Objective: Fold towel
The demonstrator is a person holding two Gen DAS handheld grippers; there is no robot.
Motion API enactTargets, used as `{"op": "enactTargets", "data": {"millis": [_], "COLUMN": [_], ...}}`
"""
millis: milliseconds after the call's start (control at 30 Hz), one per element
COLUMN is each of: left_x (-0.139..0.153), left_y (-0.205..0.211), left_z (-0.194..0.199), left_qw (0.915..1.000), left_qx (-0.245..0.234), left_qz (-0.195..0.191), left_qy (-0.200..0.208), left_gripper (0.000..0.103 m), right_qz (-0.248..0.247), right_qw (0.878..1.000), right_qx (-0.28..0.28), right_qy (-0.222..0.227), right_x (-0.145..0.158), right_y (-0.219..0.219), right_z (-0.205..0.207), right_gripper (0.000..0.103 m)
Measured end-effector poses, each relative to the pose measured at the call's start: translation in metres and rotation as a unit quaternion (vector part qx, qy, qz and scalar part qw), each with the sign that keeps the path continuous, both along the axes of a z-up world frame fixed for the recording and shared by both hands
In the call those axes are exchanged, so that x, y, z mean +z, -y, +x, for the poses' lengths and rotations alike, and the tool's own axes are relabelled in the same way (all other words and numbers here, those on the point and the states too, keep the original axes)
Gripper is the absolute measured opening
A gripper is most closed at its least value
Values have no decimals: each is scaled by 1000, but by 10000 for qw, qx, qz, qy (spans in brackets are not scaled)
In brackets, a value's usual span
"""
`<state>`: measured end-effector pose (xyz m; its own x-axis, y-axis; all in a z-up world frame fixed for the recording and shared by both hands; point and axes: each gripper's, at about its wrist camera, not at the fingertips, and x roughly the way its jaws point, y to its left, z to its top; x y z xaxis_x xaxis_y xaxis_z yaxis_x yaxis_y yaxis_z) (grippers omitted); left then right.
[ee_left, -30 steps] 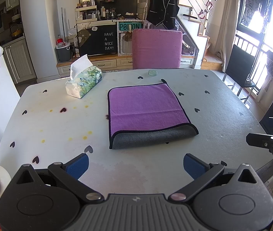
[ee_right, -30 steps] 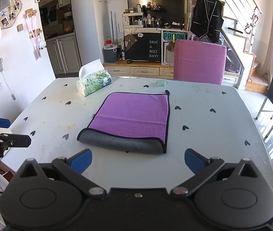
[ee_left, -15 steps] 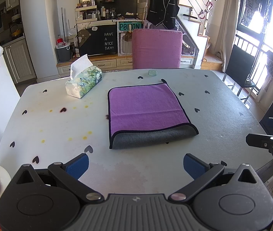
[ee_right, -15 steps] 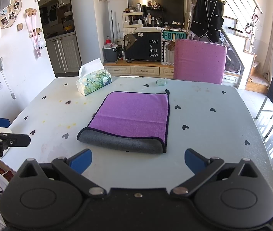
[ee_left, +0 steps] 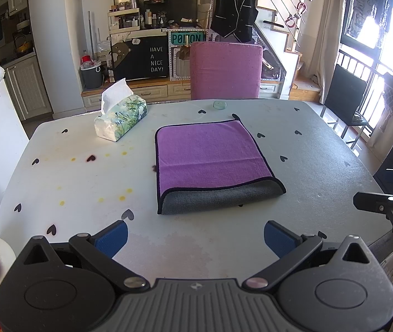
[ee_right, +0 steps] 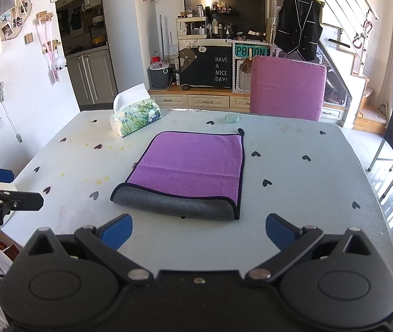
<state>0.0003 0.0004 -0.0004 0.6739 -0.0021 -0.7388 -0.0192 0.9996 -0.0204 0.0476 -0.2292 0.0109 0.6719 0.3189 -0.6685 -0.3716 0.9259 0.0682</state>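
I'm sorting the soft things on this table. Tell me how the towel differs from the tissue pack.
The towel lies flat near the table's middle; the tissue pack stands taller, toward the far left corner. The towel is purple with a grey underside rolled out along its near fold; the tissue pack is white with green leaf print. The towel is closed on itself; the tissue pack has a sheet sticking up. Both rest on the table, untouched by either tool.

The folded towel (ee_left: 213, 163) lies mid-table (ee_left: 321, 166), tissue pack (ee_left: 120, 117) behind-left of it, small round coaster (ee_left: 219, 104) and chair (ee_left: 225, 70) behind.
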Motion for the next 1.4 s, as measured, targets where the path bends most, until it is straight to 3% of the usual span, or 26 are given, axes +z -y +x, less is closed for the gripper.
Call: {"op": "enactTargets", "data": {"millis": [1400], "left_x": [4], "left_y": [2], "left_z": [0], "left_qw": [10000], "left_qx": [-1], "left_qz": [49], "left_qy": [44], "left_gripper": [103], "right_qz": [0], "right_qw": [10000], "right_qx": [-23], "right_qy": [0], "right_x": [-3], "right_y": [-1], "right_z": [2], "right_gripper": [102]}}
